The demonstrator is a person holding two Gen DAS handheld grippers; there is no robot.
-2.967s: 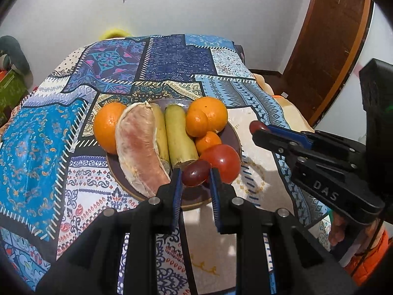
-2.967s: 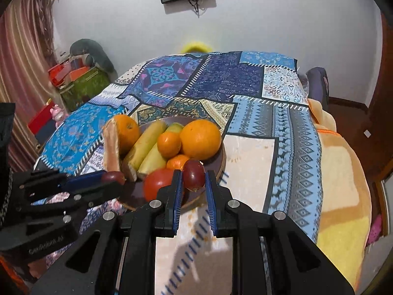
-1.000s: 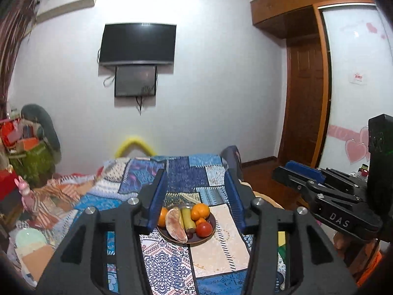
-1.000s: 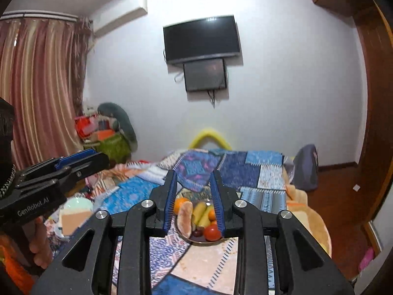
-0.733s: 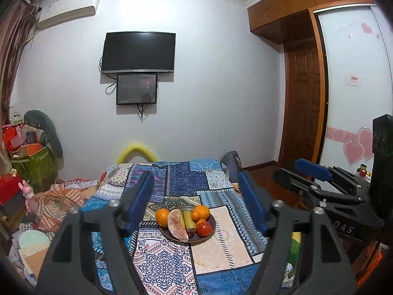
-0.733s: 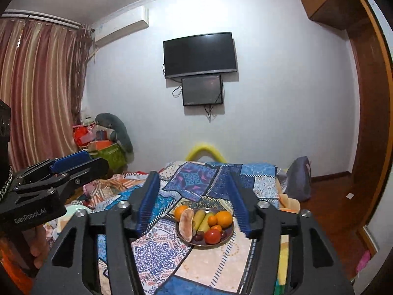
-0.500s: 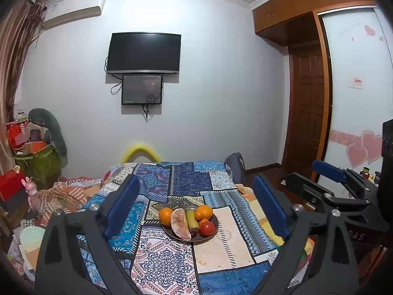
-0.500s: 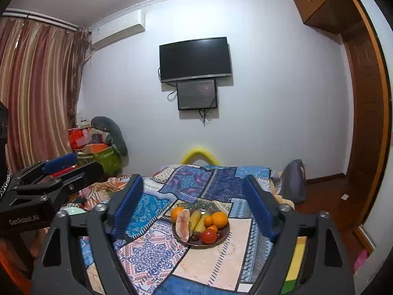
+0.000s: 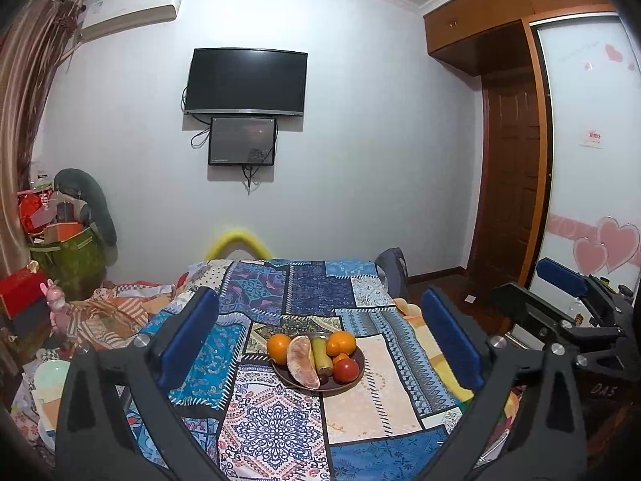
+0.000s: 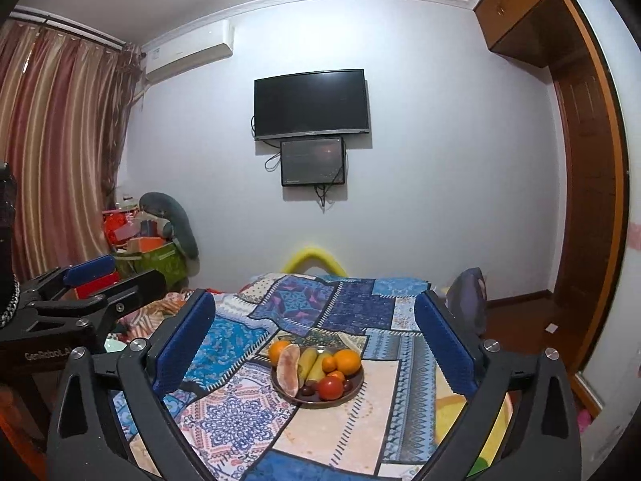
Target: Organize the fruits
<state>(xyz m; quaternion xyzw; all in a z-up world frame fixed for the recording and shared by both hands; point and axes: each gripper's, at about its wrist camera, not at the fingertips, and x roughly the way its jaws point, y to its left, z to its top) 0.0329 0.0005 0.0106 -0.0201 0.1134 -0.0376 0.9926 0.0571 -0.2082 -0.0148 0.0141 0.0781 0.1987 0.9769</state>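
Two grippers are in view, both held well back from the bed: our left gripper has its blue-padded fingers spread wide and holds nothing, and our right gripper is likewise wide apart and holding nothing. Between the fingers of each we see the dark plate resting on the patchwork bedspread, well apart from both grippers. On the plate we note a large orange at the left, a peeled pomelo segment beside it, a yellow-green banana, a second large orange at the back right, a small orange and a red tomato at the front right; a dark grape shows at the front edge in the right wrist view only partly. Around the bed we record a wall television with a smaller screen under it, an air conditioner, striped curtains, a heap of boxes and bags at the left, a yellow arch behind the bed and a wooden door. From each wrist view the other gripper cuts into the frame edge. Each gripper's own fingers cover parts of the bedspread, and we cannot tell whether more fruit lies behind the pomelo.
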